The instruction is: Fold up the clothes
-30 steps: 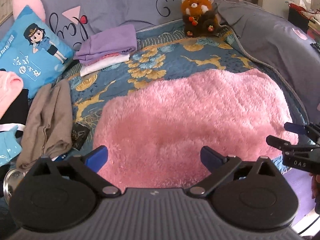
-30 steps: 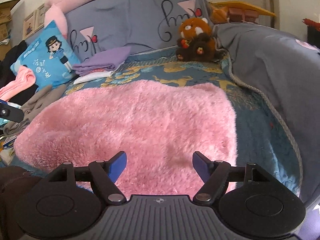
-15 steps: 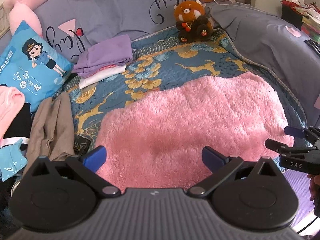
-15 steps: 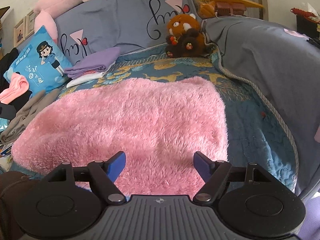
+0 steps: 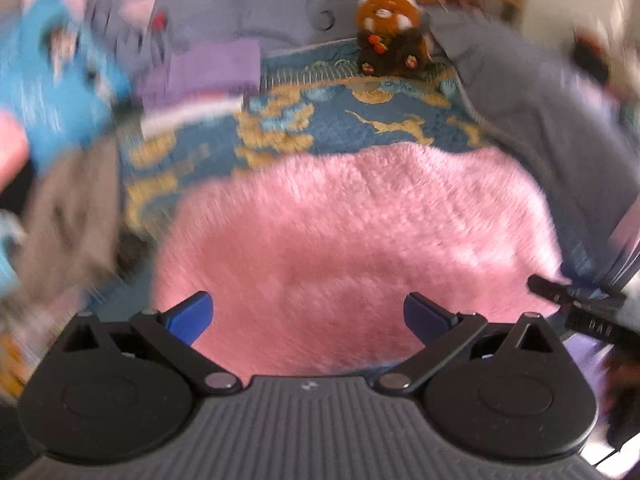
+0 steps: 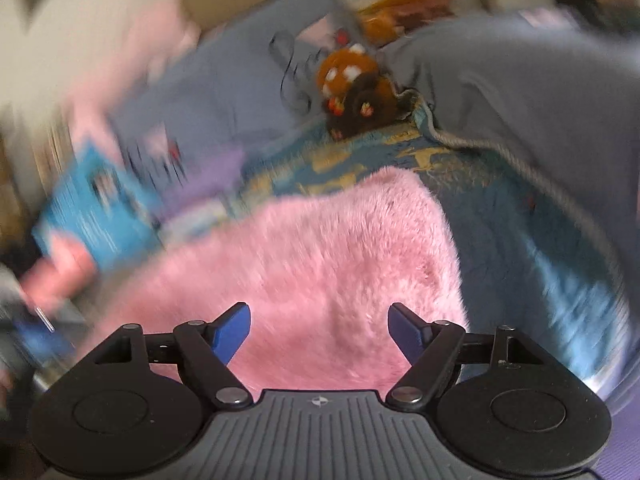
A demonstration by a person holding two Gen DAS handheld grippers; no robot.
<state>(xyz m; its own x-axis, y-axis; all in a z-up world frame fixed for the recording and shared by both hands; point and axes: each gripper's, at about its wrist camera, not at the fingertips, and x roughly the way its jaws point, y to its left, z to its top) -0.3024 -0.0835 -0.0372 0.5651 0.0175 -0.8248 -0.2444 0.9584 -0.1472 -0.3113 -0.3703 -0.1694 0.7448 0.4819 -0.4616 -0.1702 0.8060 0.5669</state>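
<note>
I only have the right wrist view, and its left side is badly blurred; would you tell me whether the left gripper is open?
Observer: Yes. The left wrist view shows the left gripper open, with nothing between its fingers, above the near edge of the pink fluffy garment.
Operator: Thank you. Does anything lie to the left of that garment?
Observer: A grey-brown garment lies crumpled beside it on the quilt. Blur hides whether they touch.
Operator: And where does my right gripper sit, seen from there?
Observer: The right gripper is at the pink garment's near right corner. It is too blurred to tell contact.
</note>
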